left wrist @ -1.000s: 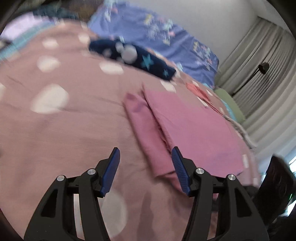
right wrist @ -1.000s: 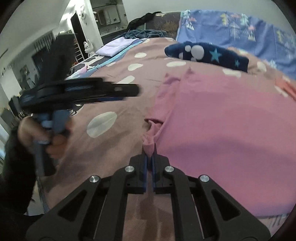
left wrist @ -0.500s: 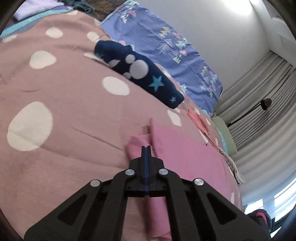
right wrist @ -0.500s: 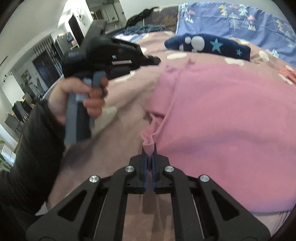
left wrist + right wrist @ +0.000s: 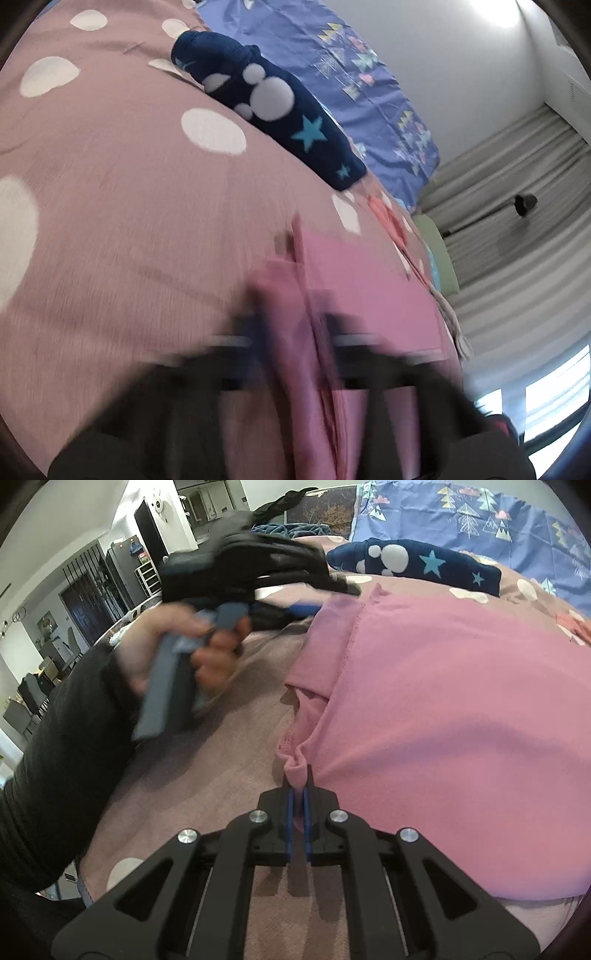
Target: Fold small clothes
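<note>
No readable text, label, brand or number shows anywhere in either view. The bedding carries only printed shapes, and the far wall items are too small to read.

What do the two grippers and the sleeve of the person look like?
The right gripper is black, with angular open-framed arms, round silver bolts and thin blue pads. The left gripper is black too, blurred, with a grey-blue handle and blue at the fingers. The sleeve is black and long.

Pretty clearly a bedroom in someone's home: a bed with a dusty-pink white-dotted cover fills the middle, grey pleated curtains hang at 3 o'clock. In the right wrist view, a dark doorway opens around 10 o'clock onto more rooms.
</note>
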Demonstrator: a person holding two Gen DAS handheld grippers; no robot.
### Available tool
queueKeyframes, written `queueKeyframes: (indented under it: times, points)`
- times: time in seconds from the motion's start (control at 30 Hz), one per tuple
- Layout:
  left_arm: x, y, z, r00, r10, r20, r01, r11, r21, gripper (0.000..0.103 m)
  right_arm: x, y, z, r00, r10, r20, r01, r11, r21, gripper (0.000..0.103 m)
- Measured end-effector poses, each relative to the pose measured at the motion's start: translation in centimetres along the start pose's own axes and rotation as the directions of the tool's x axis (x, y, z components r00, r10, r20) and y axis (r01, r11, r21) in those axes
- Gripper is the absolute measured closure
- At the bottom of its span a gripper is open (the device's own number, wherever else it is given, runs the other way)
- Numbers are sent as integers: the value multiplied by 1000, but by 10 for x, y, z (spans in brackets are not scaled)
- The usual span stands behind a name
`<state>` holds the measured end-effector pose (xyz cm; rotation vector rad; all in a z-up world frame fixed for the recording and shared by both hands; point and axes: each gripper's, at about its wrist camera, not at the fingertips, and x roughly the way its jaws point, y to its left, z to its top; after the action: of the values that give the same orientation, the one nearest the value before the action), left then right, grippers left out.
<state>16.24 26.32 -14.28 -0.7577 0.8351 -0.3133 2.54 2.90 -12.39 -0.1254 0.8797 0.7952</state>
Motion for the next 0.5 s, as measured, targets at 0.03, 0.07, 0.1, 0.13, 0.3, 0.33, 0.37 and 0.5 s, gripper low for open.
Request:
queueKeyframes:
  times: [0.03, 0.07, 0.1, 0.13, 0.3, 0.33, 0.37, 0.5]
  points:
    - [-3, 0, 4, 999, -20, 47, 22, 999, -27, 100, -2, 2, -1, 1000, -5, 7, 5, 1000, -8, 99]
    - [-7, -3, 5, 994, -50, 98, 53, 998, -22, 100, -2, 3, -1, 1000, -9, 11, 9, 1000, -14, 99]
    - [-9, -6, 2, 992, -41, 122, 41, 999, 3, 100, -3, 5, -1, 1000, -16, 13, 17, 1000, -26, 99]
    - [-6, -6, 1, 993, -8, 118, 6, 1000, 17, 100, -1, 5, -1, 1000, -19, 8, 19, 999, -28, 99]
    - [-2, 15, -5, 997, 21, 77, -18, 999, -41, 91, 1, -1, -3, 1000, 9, 1, -9, 1000, -2, 99]
    - [-10, 13, -5, 996, 20, 85, -16, 999, -48, 73, 1, -2, -3, 1000, 13, 1, -13, 1000, 3, 99]
    - [-15, 10, -5, 996, 27, 88, -24, 999, -38, 62, 1, -3, -2, 1000, 16, 1, -16, 1000, 5, 99]
    - [-18, -5, -11, 999, -14, 41, 12, 999, 41, 43, 2, -3, -2, 1000, 12, -1, -12, 1000, 1, 98]
